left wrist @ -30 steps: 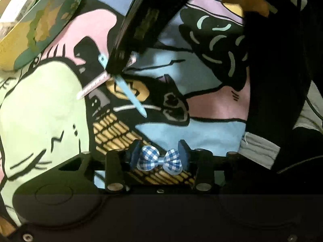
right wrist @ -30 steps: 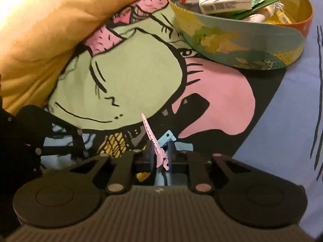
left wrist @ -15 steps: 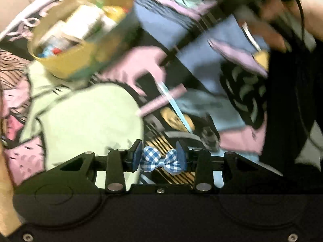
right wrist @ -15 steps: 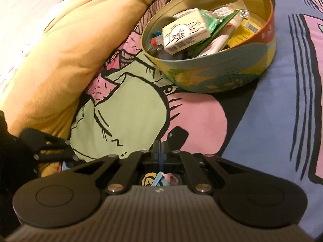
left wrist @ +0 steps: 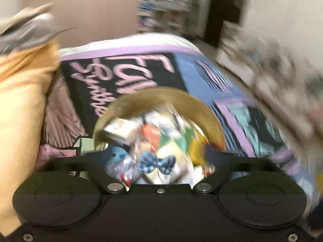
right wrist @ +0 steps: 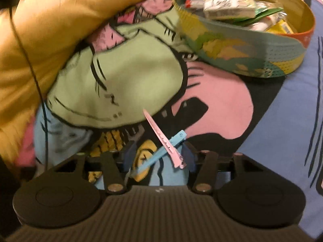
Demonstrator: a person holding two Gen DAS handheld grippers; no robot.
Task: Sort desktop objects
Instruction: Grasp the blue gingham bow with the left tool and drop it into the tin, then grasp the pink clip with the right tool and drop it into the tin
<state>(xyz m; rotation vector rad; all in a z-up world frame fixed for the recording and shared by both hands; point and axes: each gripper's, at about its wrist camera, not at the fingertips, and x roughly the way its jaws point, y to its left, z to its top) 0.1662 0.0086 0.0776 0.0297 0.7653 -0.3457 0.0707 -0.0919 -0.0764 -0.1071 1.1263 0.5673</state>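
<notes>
In the blurred left wrist view my left gripper (left wrist: 159,153) is open over the round tin (left wrist: 161,98). The blue gingham bow (left wrist: 156,162) lies loose between the spread fingers, among the packets in the tin. In the right wrist view my right gripper (right wrist: 159,157) is open low over the printed bedspread (right wrist: 212,109). A pink hair clip (right wrist: 161,137) and a blue hair clip (right wrist: 161,153) lie crossed between its fingers, against the right finger pad (right wrist: 187,157). The tin (right wrist: 242,52) stands at the upper right there.
A yellow pillow (right wrist: 60,20) lies along the left; it also shows in the left wrist view (left wrist: 22,92). The tin holds a white box (right wrist: 228,4) and several packets. A black cable (right wrist: 30,64) hangs at the left. Blurred room clutter (left wrist: 272,64) lies beyond the bed.
My left gripper moved over the tin and opened, letting go of the bow. My right gripper, shut on the clips before, has opened and they lie between its fingers.
</notes>
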